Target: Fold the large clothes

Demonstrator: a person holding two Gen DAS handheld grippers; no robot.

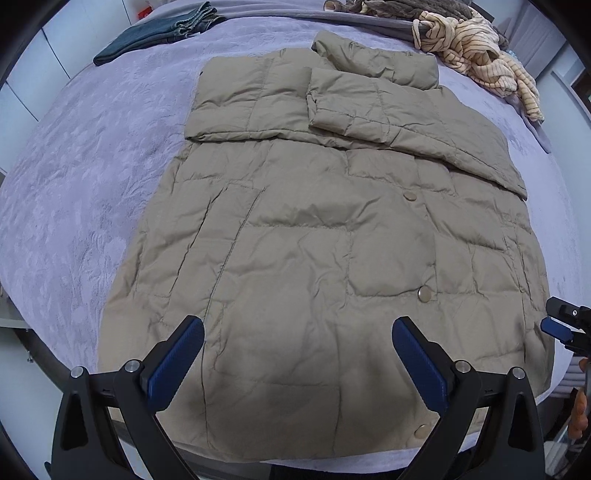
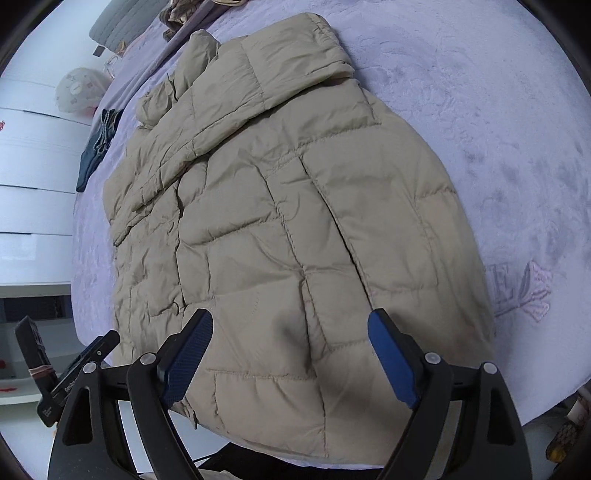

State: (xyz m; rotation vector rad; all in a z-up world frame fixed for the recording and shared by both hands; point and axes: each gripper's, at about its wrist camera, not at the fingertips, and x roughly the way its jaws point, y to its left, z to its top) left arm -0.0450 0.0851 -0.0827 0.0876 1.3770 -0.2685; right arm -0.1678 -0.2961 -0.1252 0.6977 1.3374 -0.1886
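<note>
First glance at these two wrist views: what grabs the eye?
The big tan puffer jacket spread across the lavender bed cover, sleeves folded over its chest. Both the left gripper and right gripper hover open above its hem. At the far edge lie dark jeans and a striped garment.

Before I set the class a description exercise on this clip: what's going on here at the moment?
A person with a handheld claw in each hand is folding a large beige quilted puffer jacket spread on a lavender bedspread. Both sleeves already lie folded across the chest. The left claw and right claw hover open over the hem nearest the person, gripping nothing. Folded dark denim jeans and a crumpled cream striped garment lie at the far end.
</note>
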